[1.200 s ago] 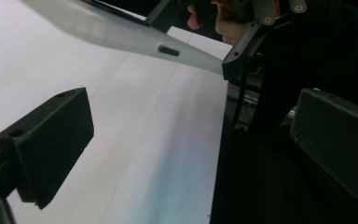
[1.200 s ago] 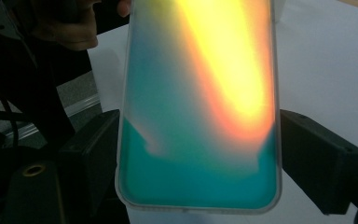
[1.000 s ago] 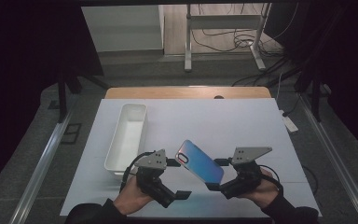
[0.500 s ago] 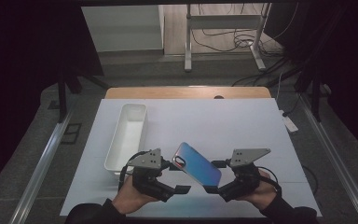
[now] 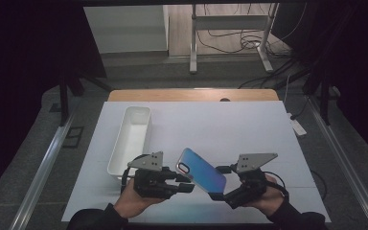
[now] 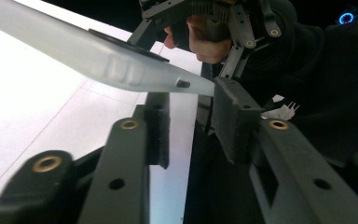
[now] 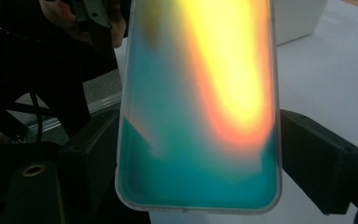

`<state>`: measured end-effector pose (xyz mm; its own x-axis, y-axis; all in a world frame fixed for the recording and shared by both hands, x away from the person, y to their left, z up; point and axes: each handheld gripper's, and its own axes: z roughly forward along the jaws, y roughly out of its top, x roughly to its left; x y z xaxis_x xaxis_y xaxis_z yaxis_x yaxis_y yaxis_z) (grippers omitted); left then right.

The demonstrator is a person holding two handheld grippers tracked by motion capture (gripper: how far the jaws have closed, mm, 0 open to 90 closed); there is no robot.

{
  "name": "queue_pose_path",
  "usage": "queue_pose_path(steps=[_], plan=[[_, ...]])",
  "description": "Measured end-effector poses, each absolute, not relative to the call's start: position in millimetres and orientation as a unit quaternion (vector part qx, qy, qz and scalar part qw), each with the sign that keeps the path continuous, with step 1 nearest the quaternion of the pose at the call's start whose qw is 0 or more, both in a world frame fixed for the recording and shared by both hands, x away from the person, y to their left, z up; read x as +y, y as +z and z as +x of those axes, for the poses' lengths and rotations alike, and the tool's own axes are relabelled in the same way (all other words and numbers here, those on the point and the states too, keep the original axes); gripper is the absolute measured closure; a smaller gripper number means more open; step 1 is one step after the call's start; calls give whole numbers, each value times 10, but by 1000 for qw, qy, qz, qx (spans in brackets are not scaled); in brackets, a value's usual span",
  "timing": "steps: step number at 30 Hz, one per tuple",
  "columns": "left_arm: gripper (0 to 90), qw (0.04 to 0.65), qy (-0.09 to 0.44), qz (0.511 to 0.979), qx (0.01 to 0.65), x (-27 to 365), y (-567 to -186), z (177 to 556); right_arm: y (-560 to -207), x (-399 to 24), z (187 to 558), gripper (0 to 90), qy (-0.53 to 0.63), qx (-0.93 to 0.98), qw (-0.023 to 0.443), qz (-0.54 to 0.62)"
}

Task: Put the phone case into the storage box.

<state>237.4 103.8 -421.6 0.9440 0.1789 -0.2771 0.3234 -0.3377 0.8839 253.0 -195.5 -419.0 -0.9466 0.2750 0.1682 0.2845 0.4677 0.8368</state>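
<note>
The left gripper (image 5: 184,182) has edged in and its jaws have just been closing, nothing clamped between them. The phone case (image 5: 201,170) hangs tilted above the white table (image 5: 230,129), clenched by the right gripper (image 5: 218,195). The right gripper view reveals the case's iridescent back; the left gripper view shows its frosted edge. A white bin (image 5: 132,139) sits nearby.

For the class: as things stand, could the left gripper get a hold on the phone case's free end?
Probably yes. The right gripper is clamped on the phone case at its near end, holding it clear of the table. The left gripper, whose jaws have just been closing, sits under the free end with nothing between.
</note>
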Motion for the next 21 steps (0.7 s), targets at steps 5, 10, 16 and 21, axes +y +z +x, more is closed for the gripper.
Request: queue_pose_path(steps=[5,10,16,21], plan=[[727,560,-81,811,150,1051,-4221,2388,-4190,-1953,2526,166,-492,-857,12,-156],[735,560,-91,810,147,1050,-4228,2397,-4198,-1942,2524,166,-492,-857,18,-150],[772,563,-107,807,144,1051,-4242,2414,-4216,-1928,2526,166,-486,-862,25,-145],[809,561,-129,806,139,1052,-4262,2438,-4231,-1917,2525,166,-478,-867,27,-139]])
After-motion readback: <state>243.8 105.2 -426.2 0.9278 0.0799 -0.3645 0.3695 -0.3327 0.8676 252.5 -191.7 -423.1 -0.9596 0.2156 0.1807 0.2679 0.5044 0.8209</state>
